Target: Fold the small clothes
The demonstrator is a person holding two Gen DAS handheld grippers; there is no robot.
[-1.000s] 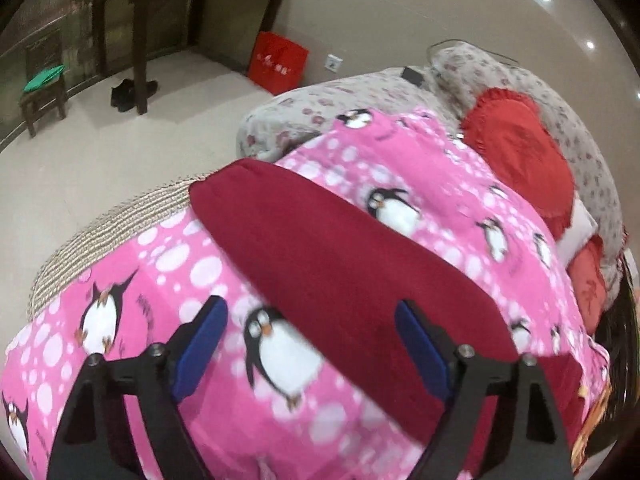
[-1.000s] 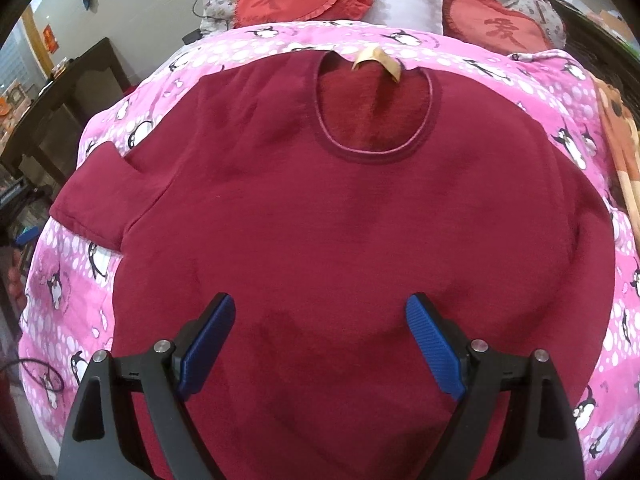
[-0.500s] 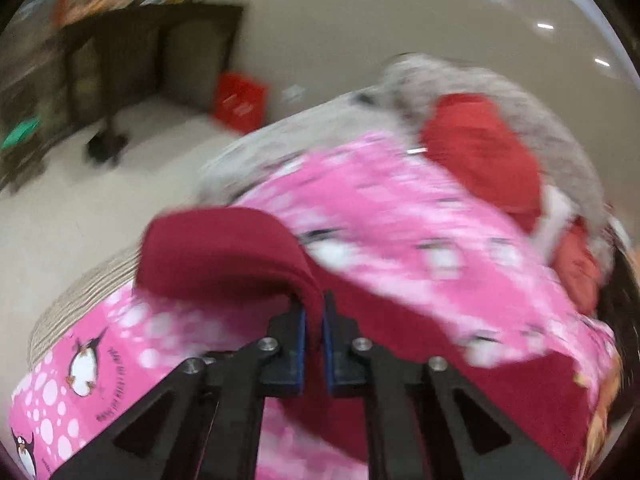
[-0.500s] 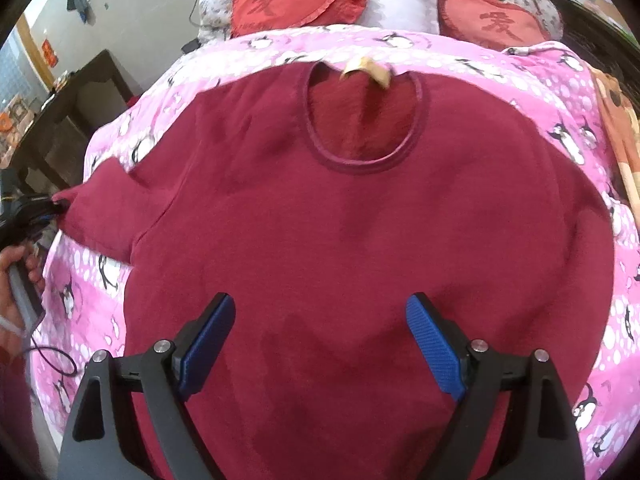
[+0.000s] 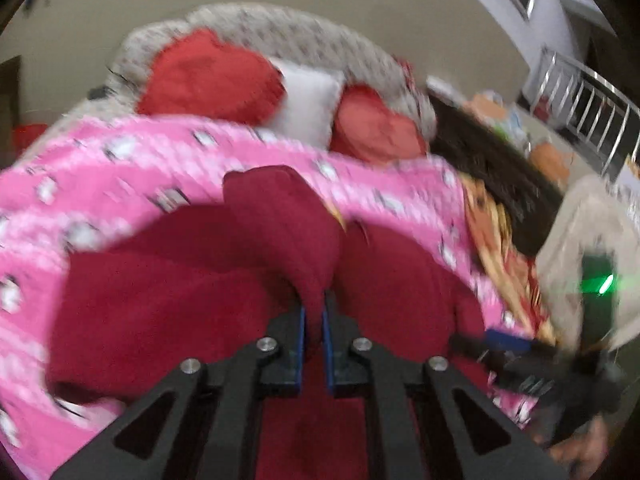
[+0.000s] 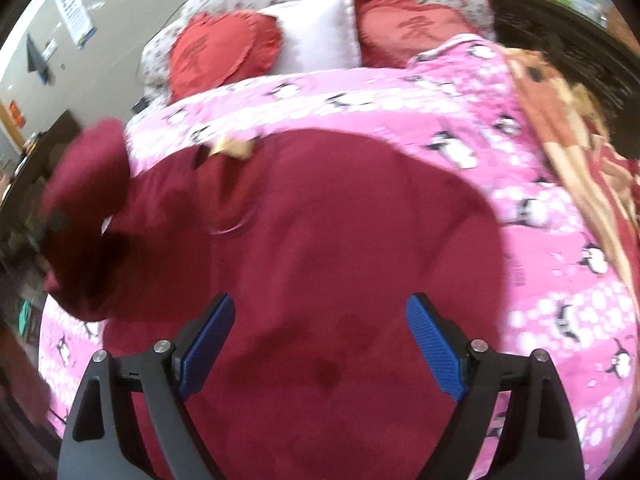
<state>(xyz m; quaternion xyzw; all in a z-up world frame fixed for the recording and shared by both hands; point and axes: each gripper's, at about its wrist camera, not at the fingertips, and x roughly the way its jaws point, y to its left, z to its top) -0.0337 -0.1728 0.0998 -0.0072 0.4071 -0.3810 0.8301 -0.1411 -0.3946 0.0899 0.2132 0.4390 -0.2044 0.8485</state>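
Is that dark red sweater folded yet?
Barely: the left gripper lifts one sleeve over the sweater; its body lies spread.

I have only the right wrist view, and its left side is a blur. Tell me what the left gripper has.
Observer: The left gripper is shut on the sleeve; the cloth is pinched between its pads.
Operator: Say how that sleeve lies from there.
Observer: Its free end stands up past the jaws, over the sweater body rather than flat on the quilt.
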